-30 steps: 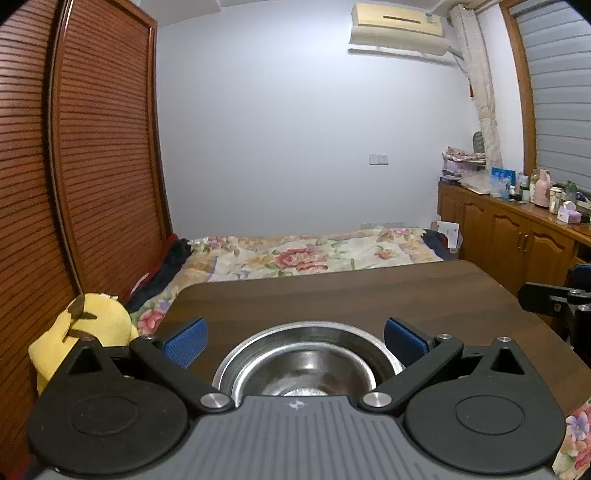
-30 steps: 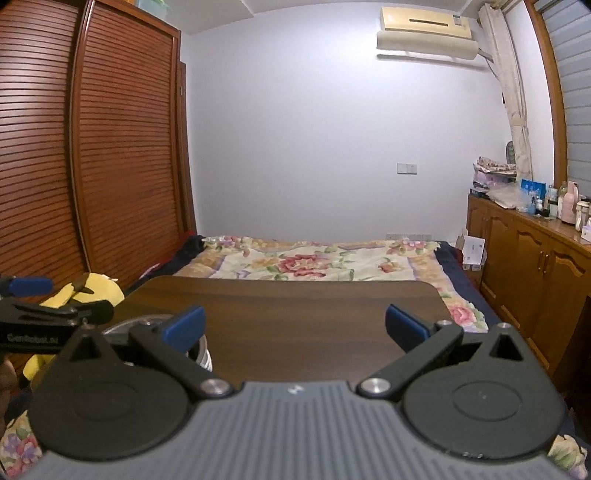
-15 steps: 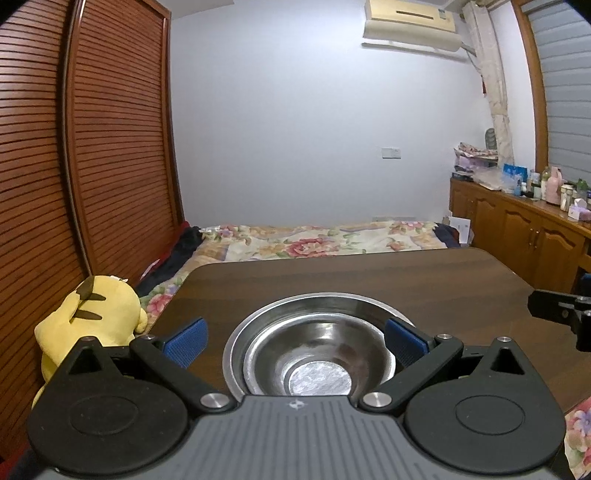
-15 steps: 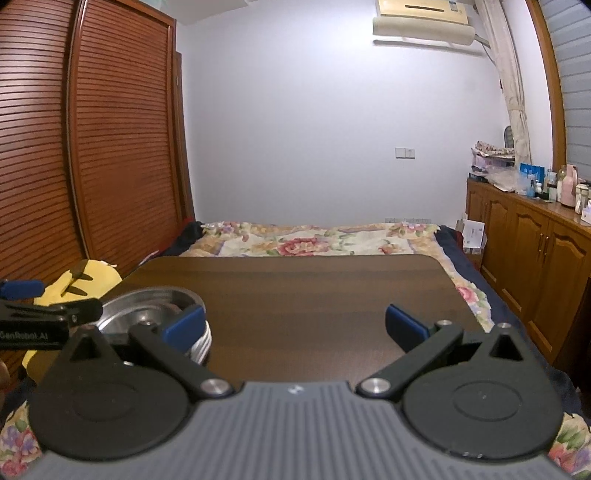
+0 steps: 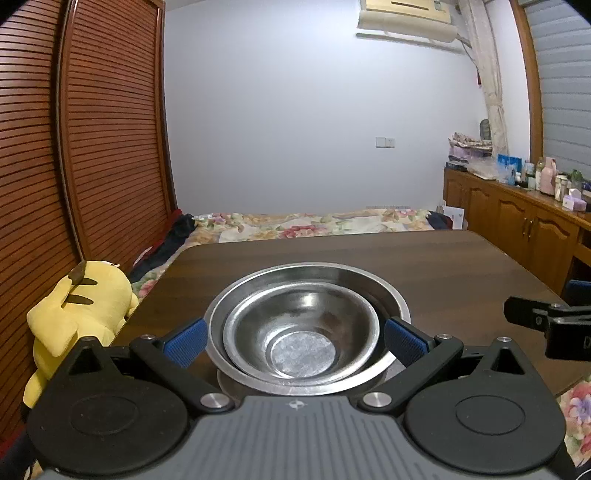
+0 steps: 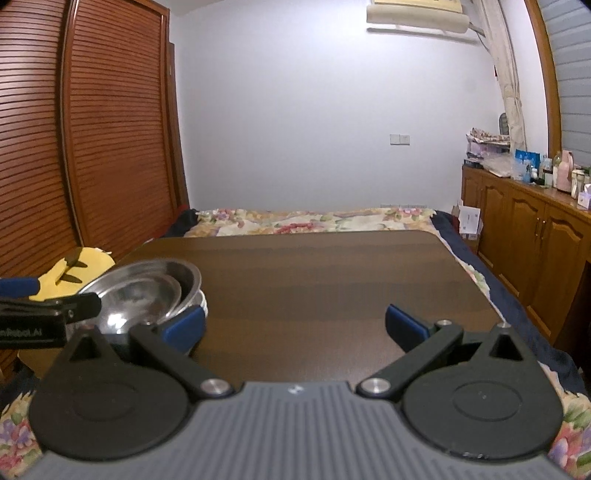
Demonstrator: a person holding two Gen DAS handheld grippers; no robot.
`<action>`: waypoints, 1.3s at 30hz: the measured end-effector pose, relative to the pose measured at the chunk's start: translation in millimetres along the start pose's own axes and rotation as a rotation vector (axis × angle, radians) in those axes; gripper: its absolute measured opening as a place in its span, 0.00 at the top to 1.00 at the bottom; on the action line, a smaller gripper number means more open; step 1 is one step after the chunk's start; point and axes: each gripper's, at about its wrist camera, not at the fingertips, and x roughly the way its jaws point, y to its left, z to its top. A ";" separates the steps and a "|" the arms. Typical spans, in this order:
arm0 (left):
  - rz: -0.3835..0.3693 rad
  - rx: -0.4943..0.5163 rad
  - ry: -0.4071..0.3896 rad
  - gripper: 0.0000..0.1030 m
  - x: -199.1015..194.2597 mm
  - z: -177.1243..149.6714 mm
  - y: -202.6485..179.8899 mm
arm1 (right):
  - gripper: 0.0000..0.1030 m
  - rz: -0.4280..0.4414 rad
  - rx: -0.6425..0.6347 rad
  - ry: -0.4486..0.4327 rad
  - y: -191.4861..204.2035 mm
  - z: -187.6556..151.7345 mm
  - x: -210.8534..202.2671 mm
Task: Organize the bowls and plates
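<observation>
Silver steel bowls point(image 5: 301, 325), dark brown table point(image 6: 332, 277), yellow plush point(image 5: 79, 306), floral bedspread point(image 6: 314, 221)

We counted two steel bowls, a smaller bowl point(image 5: 295, 332) nested inside a larger bowl point(image 5: 391, 306), and they showed as the same pair in the right wrist view. Under them we saw white rims point(image 6: 202, 301), plates perhaps, but we could not tell how many. We counted one dark wooden table point(image 5: 443, 266), one bed with a floral cover point(image 5: 314, 225) and one yellow plush toy point(image 5: 81, 306). There were two grippers: the left gripper point(image 5: 293, 343) and the right gripper point(image 6: 295, 326), each with two blue-padded fingers. We counted one air conditioner point(image 5: 406, 18) and one wall switch point(image 5: 385, 142). The bottles on the sideboard point(image 5: 517, 225) were too small to count.
</observation>
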 end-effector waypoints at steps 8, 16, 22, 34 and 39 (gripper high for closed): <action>0.011 -0.006 0.004 0.00 3.0 -1.6 2.3 | 0.00 -0.009 0.008 0.009 -2.0 -3.0 1.3; 0.015 -0.012 0.009 0.00 3.4 -4.0 3.7 | 0.00 -0.009 0.006 0.008 -1.8 -2.8 1.9; 0.015 -0.014 0.009 0.00 3.5 -4.1 4.1 | 0.00 -0.008 0.006 0.008 -1.1 -2.7 3.8; 0.015 -0.014 0.009 0.00 3.6 -4.1 4.2 | 0.00 -0.009 0.008 0.006 -2.0 -3.3 4.6; 0.015 -0.014 0.009 0.00 3.5 -4.1 4.1 | 0.00 -0.009 0.008 0.005 -2.0 -3.1 4.3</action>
